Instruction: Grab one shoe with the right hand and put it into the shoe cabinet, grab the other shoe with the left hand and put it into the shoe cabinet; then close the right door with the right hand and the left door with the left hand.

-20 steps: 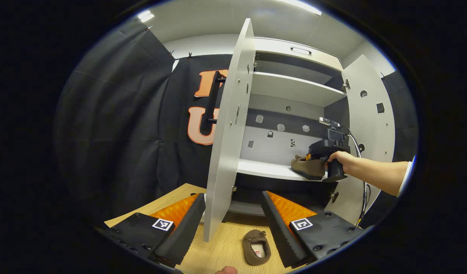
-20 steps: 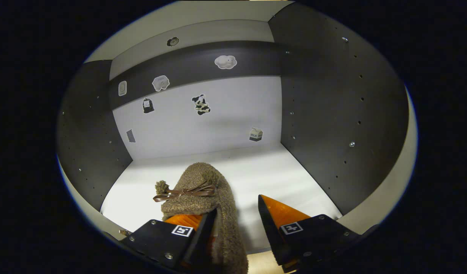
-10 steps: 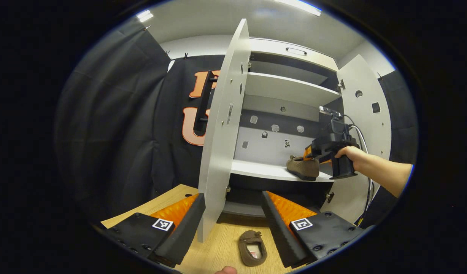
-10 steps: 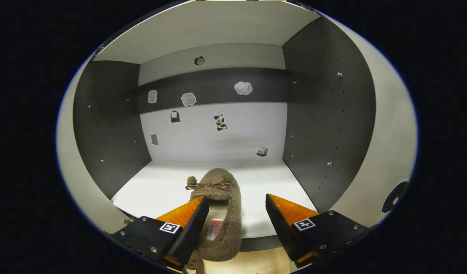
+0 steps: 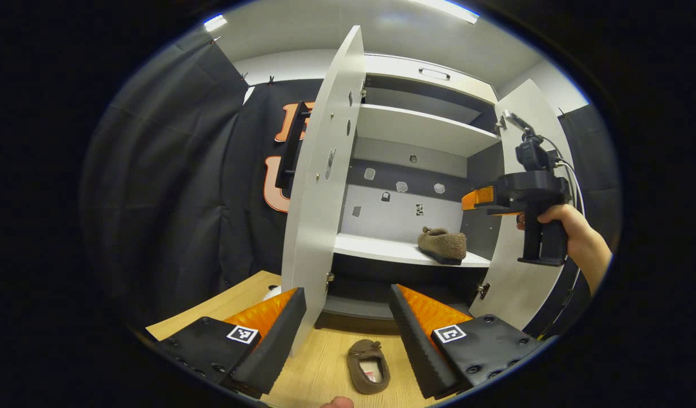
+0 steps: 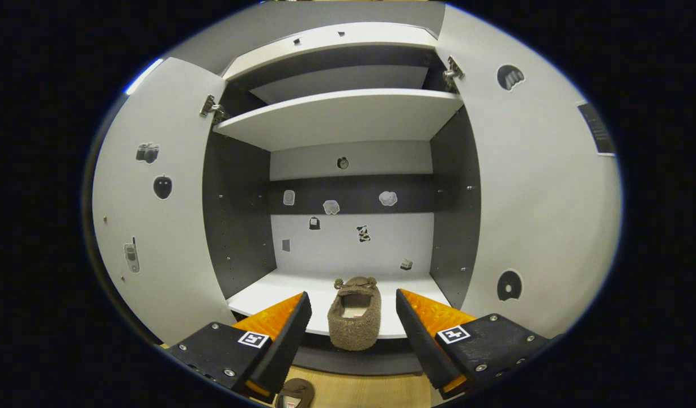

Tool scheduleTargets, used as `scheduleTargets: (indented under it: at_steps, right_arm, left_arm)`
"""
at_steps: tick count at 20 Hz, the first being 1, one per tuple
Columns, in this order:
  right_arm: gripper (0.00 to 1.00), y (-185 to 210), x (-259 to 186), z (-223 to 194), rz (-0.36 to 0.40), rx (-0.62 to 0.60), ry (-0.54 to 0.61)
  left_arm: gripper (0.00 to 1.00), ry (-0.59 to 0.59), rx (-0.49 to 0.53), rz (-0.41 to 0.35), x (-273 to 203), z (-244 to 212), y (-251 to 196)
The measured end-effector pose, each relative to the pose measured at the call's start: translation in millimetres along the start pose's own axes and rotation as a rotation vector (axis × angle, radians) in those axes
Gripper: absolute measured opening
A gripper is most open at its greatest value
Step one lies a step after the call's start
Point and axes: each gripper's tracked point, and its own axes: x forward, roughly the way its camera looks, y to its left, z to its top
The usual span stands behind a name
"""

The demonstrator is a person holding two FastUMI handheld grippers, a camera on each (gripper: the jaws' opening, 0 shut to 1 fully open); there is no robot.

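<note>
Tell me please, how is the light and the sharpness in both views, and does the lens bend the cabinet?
Left gripper view: sharp, ceiling lamp glares, left door bows. Right gripper view: sharp, evenly lit, both doors curve outward; shoe on the shelf is crisp.

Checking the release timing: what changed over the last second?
The right gripper let go of the shoe and backed out of the cabinet, jaws open; that shoe now rests on the shelf. The left gripper stayed open above the second shoe on the floor. Both doors stayed open.
</note>
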Motion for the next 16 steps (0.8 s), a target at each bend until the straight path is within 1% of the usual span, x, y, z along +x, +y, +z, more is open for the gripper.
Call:
scheduleTargets:
  at_steps: [2, 3, 4, 5, 6, 7, 9, 11, 12, 13, 14, 16]
  right_arm:
    - [0.92, 1.5, -29.0, -12.3, -0.002, -0.015, -0.033]
    - [0.92, -0.4, -42.8, -21.0, -0.007, -0.023, -0.043]
    - [0.92, -1.2, -56.2, -29.0, -0.016, -0.031, -0.058]
    - [0.92, -2.8, -69.3, -39.7, -0.028, -0.036, -0.068]
    - [0.92, -3.9, -79.3, -50.5, -0.034, -0.041, -0.072]
    - [0.92, -6.1, -88.9, -64.0, -0.047, -0.039, -0.062]
    - [0.92, -8.6, -107.1, -86.8, -0.059, -0.026, -0.04]
    - [0.93, -13.9, -125.1, -99.9, -0.077, -0.023, -0.043]
    - [0.92, -18.3, -133.1, -103.7, -0.09, -0.024, -0.054]
    - [0.92, -23.7, -140.3, -107.6, -0.106, -0.022, -0.064]
    - [0.92, -28.2, -148.0, -110.0, -0.12, -0.019, -0.076]
    - [0.92, -39.4, -160.9, -110.0, -0.151, -0.021, -0.098]
  left_arm:
    - [0.96, 0.015, -0.004, -0.015, 0.9, -7.5, -6.4]
    - [0.99, 0.023, -0.002, -0.02, 0.5, -12.8, -8.0]
    - [1.0, 0.033, 0.001, -0.026, 1.4, -17.8, -11.0]
    - [0.96, 0.044, 0.001, -0.029, 1.3, -22.5, -13.6]
    - [0.94, 0.057, 0.007, -0.028, 2.1, -29.1, -15.0]
    - [0.96, 0.07, 0.017, -0.025, 3.5, -35.2, -15.1]
    - [0.96, 0.092, 0.028, -0.023, 4.8, -44.7, -15.3]
    - [0.96, 0.124, 0.026, -0.027, 6.9, -58.1, -16.6]
    - [0.96, 0.146, 0.024, -0.028, 8.9, -66.7, -16.5]
    - [0.94, 0.176, 0.025, -0.025, 10.6, -76.5, -15.6]
    - [0.97, 0.209, 0.028, -0.019, 14.8, -87.1, -13.4]
    - [0.96, 0.302, 0.004, -0.045, 31.0, -116.6, -15.8]
